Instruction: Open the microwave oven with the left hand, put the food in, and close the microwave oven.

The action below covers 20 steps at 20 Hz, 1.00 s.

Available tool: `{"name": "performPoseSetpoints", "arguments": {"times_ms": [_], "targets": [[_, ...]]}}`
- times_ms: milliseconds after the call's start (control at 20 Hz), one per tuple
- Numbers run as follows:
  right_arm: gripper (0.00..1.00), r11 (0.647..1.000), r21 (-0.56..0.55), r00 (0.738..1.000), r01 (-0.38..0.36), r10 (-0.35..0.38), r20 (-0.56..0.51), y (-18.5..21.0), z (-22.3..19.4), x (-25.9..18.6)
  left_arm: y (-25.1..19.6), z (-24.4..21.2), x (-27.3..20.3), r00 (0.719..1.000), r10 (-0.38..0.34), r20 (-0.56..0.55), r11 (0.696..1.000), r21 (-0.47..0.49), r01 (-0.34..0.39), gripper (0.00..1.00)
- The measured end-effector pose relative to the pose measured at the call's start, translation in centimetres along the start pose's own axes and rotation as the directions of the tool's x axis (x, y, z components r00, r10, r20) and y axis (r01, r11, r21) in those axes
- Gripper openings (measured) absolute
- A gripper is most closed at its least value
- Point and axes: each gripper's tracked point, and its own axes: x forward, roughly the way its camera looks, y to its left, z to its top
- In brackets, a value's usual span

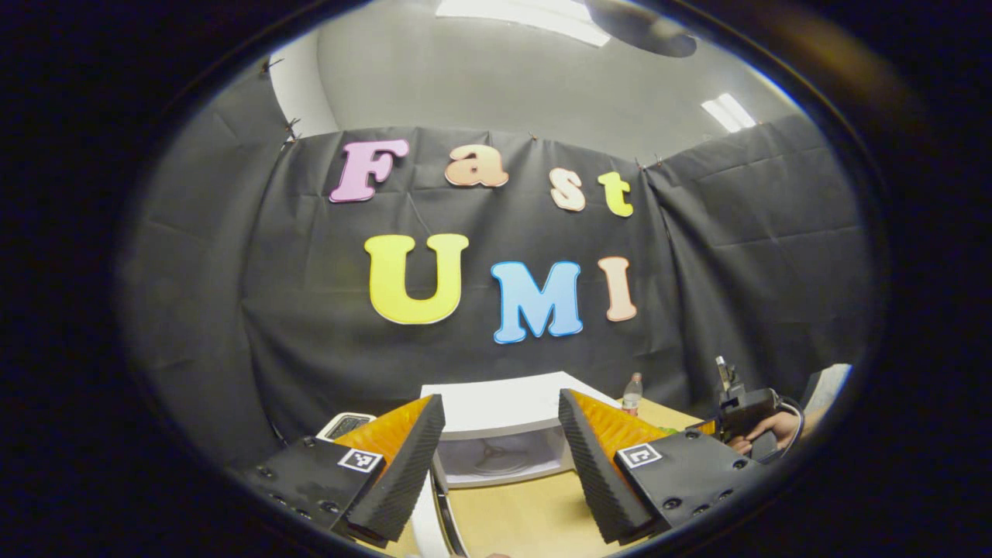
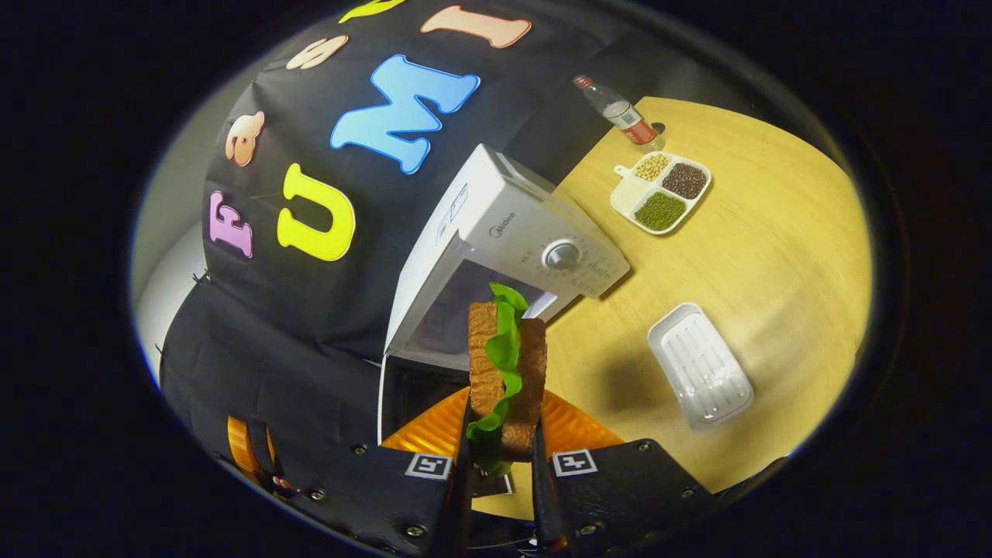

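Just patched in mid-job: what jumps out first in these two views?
The sandwich, brown bread with green lettuce, is clamped upright in the right gripper just before the white microwave oven, whose door hangs open. To the microwave's right on the wooden table lie an empty white tray and a divided dish of beans beside a bottle. The left gripper is open, facing the oven's cavity.
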Motion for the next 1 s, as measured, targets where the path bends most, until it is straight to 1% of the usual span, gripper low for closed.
{"name": "performPoseSetpoints", "arguments": {"times_ms": [50,100,150,200,250,350,450,500,550,600,650,700,800,850,900,950,1000], "targets": [[0.33,1.000,0.014,1.000,-0.016,0.016,0.007,0.9,-0.4,0.5,0.8,0.0,-0.2,1.000,-0.001,0.004,1.000,-0.006,0.001,0.97],[0.33,0.999,0.034,0.999,-0.037,0.037,0.019,1.8,-0.7,1.3,1.6,0.0,-0.6,1.000,0.003,0.005,1.000,-0.010,-0.002,0.94],[0.33,0.997,0.056,0.998,-0.060,0.059,0.032,2.8,-0.8,2.0,2.5,0.0,-1.0,1.000,0.008,0.006,1.000,-0.012,-0.008,0.94],[0.33,0.994,0.073,0.996,-0.081,0.078,0.047,3.7,-0.9,2.8,3.5,0.0,-1.2,1.000,0.014,0.007,1.000,-0.013,-0.014,0.97],[0.33,0.992,0.085,0.994,-0.097,0.092,0.067,4.4,-0.9,3.6,4.4,0.0,-1.6,1.000,0.021,0.008,1.000,-0.015,-0.021,0.97],[0.33,0.990,0.097,0.989,-0.107,0.097,0.108,5.3,-1.0,5.3,6.1,-0.1,-2.3,0.999,0.038,0.008,0.999,-0.015,-0.037,0.97],[0.33,0.987,0.115,0.987,-0.109,0.093,0.132,5.8,-1.0,7.5,7.8,-0.4,-3.1,0.998,0.057,0.002,0.998,-0.019,-0.057,0.97],[0.33,0.986,0.125,0.986,-0.106,0.088,0.140,6.0,-1.0,8.6,8.7,-0.6,-3.6,0.998,0.068,-0.001,0.997,-0.022,-0.068,0.94],[0.33,0.986,0.133,0.985,-0.102,0.082,0.150,6.1,-0.9,9.6,9.5,-0.9,-3.8,0.997,0.079,-0.006,0.996,-0.028,-0.079,0.97],[0.33,0.985,0.142,0.985,-0.094,0.071,0.160,6.0,-0.7,10.8,10.3,-1.2,-4.2,0.996,0.090,-0.012,0.995,-0.037,-0.091,0.94],[0.33,0.984,0.153,0.984,-0.087,0.061,0.170,6.0,-0.7,11.9,11.1,-1.5,-4.6,0.995,0.102,-0.018,0.994,-0.046,-0.103,0.94],[0.33,0.982,0.170,0.982,-0.084,0.052,0.181,5.9,-0.5,13.0,11.8,-1.7,-4.8,0.993,0.114,-0.022,0.992,-0.052,-0.115,0.97],[0.33,0.976,0.205,0.981,-0.074,0.034,0.190,5.7,-0.3,15.3,12.9,-2.2,-5.6,0.991,0.134,-0.029,0.989,-0.056,-0.135,0.97],[0.33,0.974,0.216,0.981,-0.069,0.026,0.194,5.6,-0.3,16.4,13.5,-2.5,-5.9,0.989,0.144,-0.035,0.988,-0.056,-0.145,0.94],[0.33,0.972,0.224,0.979,-0.066,0.020,0.203,5.3,-0.2,17.6,14.1,-2.8,-6.0,0.987,0.152,-0.043,0.986,-0.056,-0.155,0.97],[0.33,0.971,0.232,0.977,-0.058,0.008,0.212,4.9,-0.2,18.7,14.7,-3.2,-6.0,0.985,0.161,-0.054,0.985,-0.060,-0.164,0.94],[0.33,0.969,0.243,0.975,-0.046,-0.010,0.224,4.5,-0.1,19.7,15.2,-3.7,-6.2,0.984,0.169,-0.065,0.983,-0.066,-0.173,0.94]]}}
